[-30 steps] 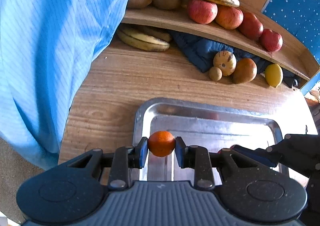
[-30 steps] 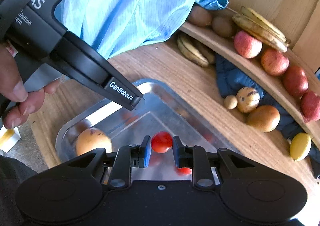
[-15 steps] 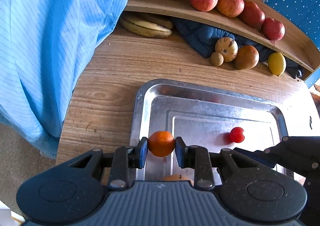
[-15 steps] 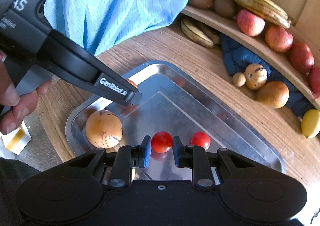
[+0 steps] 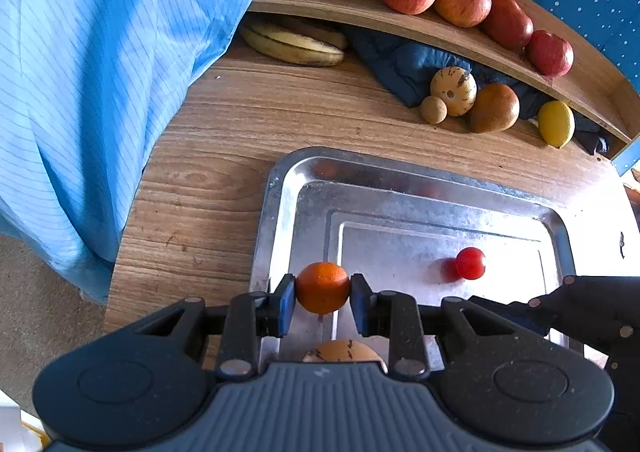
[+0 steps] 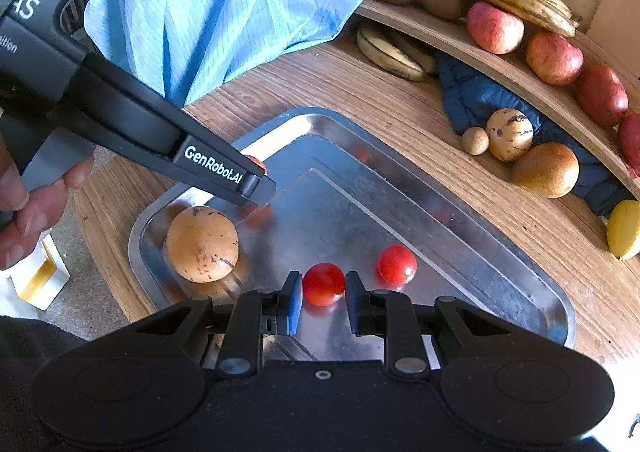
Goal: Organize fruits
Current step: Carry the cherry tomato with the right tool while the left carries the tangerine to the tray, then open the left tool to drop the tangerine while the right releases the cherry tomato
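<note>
My left gripper [image 5: 322,288] is shut on a small orange mandarin [image 5: 322,287], held over the near left part of a metal tray [image 5: 280,188]. Under it a pale brown speckled fruit [image 6: 202,243] lies in the tray's corner. My right gripper [image 6: 323,286] is shut on a red cherry tomato [image 6: 323,284], just above the tray floor [image 6: 460,236]. A second cherry tomato [image 6: 397,264] lies loose on the tray beside it. The right wrist view shows the left gripper's black arm [image 6: 216,168] reaching in from the left, held by a hand [image 6: 28,212].
A curved wooden shelf [image 5: 440,32] at the back carries apples, bananas and kiwis. Below it on the table lie bananas [image 5: 292,46], a dark blue cloth [image 5: 400,68], a spotted fruit [image 5: 453,91], a pear [image 5: 494,108] and a lemon [image 5: 556,123]. Blue striped fabric [image 5: 100,72] hangs at left.
Both grippers have drawn back toward the tray's near edge with their fruit still held. More of the tray now shows, including the loose tomato and the brown fruit.
</note>
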Available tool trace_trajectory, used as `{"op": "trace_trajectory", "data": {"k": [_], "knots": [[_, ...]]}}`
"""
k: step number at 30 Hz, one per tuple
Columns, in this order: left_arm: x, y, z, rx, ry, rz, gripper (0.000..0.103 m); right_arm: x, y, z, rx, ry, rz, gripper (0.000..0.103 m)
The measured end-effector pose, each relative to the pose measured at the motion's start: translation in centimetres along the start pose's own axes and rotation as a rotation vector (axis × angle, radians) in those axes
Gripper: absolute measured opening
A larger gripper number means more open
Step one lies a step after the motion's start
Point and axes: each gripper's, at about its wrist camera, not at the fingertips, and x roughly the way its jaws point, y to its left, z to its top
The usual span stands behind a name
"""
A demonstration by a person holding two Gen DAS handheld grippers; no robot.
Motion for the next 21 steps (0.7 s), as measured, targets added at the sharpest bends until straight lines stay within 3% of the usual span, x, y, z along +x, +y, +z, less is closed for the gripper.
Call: {"op": "trace_trajectory", "data": {"k": [11,21], "knots": [[0.0,-0.3,-0.3,0.004,0.022,0.027,0.032,-0.5,-0.5,-0.7,0.018,-0.003,-0.005,0.028],[-1.6,-0.7,-0.5,-0.013,-0.029,0.024,0.058,-2.0,-1.0,-1.5,0.065,-0.04,-0.027,0.05]]}}
